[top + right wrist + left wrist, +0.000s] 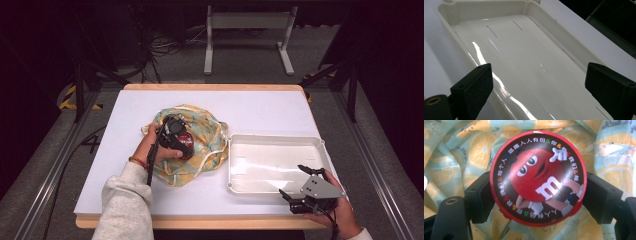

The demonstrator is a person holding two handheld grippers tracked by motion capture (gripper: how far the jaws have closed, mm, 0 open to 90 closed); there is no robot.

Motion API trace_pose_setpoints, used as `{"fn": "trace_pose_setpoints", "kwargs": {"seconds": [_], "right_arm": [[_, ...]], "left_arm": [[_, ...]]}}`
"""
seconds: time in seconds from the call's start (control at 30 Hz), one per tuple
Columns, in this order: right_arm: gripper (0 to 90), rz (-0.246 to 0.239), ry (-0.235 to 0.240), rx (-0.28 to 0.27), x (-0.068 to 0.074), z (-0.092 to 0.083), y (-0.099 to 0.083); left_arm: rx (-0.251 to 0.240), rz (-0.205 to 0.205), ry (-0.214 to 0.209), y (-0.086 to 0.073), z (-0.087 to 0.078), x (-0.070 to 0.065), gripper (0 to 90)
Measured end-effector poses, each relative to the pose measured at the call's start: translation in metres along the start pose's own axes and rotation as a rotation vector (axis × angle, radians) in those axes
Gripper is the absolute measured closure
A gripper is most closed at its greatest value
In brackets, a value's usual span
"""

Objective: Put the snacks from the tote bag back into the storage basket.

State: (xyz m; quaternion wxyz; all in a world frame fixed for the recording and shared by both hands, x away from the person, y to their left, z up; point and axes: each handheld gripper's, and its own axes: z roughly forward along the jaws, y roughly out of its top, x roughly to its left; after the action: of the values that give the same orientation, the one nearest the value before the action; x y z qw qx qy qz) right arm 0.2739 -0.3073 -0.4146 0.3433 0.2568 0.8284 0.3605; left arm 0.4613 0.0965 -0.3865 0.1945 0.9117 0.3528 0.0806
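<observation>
High view, worktop (260, 107): your white worktop runs across the frame, with the cloth bag left of centre and the tray to its right.
Tray (275, 141): white, shallow, nothing in it; it sits at your right, its left wall just beside the bag's edge. In the right gripper view its glossy floor (524, 57) stretches away between your jaws.
Cloth bag (202, 127): crumpled, pale blue with yellow lemon slices, white drawstring trailing at its front edge. In the left gripper view the lemon print (477, 150) spreads behind the tin.
Left claw (175, 140): you've got it down over the middle of the bag, and it's clamped. In the left gripper view (537, 202) both black pads press the tin's rim, one on each side.
Right claw (300, 182): jaws wide apart, holding nothing; your hand rests at the near right corner of the tray, well apart from the bag.
Candy tin (537, 177): round, red rim, a red cartoon character with a white "m" on the lid. It sits on the bag, gripped by your left claw; from above (186, 139) a bit of red peeks out beside it.
</observation>
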Motion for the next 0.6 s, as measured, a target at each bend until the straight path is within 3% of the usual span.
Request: {"fn": "trace_pose_setpoints", "kwargs": {"seconds": [0.27,0.6], "right_arm": [[8.6,-0.005,0.002,0.004,0.0003,0.0007,-0.0005],[8.6,-0.006,-0.002,-0.004,-0.0004,-0.0018,-0.0008]], "left_arm": [[0.022,-0.026,-0.031,0.0060,0.0020,0.0052,25.0],[0.021,-0.014,-0.029,0.0034,0.0011,0.0027,25.2]]}}
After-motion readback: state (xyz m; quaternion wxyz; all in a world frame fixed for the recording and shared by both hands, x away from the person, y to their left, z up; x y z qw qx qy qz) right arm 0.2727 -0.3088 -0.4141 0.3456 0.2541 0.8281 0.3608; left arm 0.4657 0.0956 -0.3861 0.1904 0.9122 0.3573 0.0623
